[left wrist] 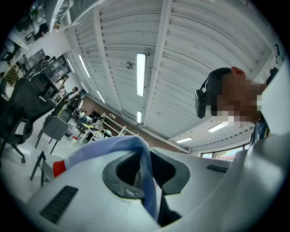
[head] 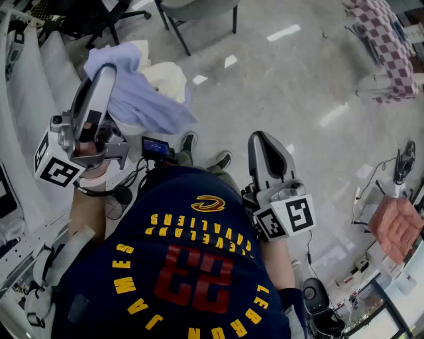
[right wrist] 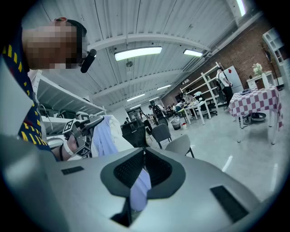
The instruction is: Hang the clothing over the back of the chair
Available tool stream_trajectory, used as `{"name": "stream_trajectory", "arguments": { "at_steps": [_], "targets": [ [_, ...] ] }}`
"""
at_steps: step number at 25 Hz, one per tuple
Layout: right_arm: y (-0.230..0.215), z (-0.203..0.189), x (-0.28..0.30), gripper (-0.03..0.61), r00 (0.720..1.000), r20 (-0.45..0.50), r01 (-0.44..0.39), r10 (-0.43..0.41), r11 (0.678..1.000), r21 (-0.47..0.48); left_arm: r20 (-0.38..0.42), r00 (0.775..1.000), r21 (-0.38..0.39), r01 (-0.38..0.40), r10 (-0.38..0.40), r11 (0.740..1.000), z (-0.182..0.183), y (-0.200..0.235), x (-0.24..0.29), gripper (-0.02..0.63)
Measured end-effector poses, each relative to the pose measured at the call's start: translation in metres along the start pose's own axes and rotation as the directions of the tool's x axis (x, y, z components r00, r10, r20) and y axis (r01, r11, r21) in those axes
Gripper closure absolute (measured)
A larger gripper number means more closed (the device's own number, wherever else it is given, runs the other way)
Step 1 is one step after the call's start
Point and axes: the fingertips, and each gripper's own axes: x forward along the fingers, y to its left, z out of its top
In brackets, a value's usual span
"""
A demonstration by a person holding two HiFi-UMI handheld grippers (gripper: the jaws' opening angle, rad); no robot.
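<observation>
Two tools are held up in front of the person. The left tool (head: 99, 79) has its jaws shut tight on the soft light blue piece of clothing (head: 142, 99). The clothing bunches over the tool's tip and hangs down above the pale shiny floor (head: 285, 79). A cream cloth (head: 169, 78) sits just behind it. The right tool (head: 262, 142) has its jaws pressed together, well apart from the clothing. A grey chair (head: 199, 10) stands further off.
</observation>
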Motion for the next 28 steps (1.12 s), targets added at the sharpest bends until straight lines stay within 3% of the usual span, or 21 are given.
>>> {"name": "stream_trajectory", "arguments": {
  "at_steps": [15,28],
  "targets": [
    [0.018,-0.005,0.011,0.557,1.0,0.023,0.021,-0.021,1.0,-0.006,-0.017,1.0,-0.025,0.02,-0.02,0.999,0.004,0.016,-0.013,0.575],
    [0.045,-0.003,0.059,0.557,0.985,0.03,0.173,-0.172,0.984,-0.052,-0.004,0.994,-0.087,0.109,-0.11,0.99,0.034,0.092,-0.022,0.577]
  ]
}}
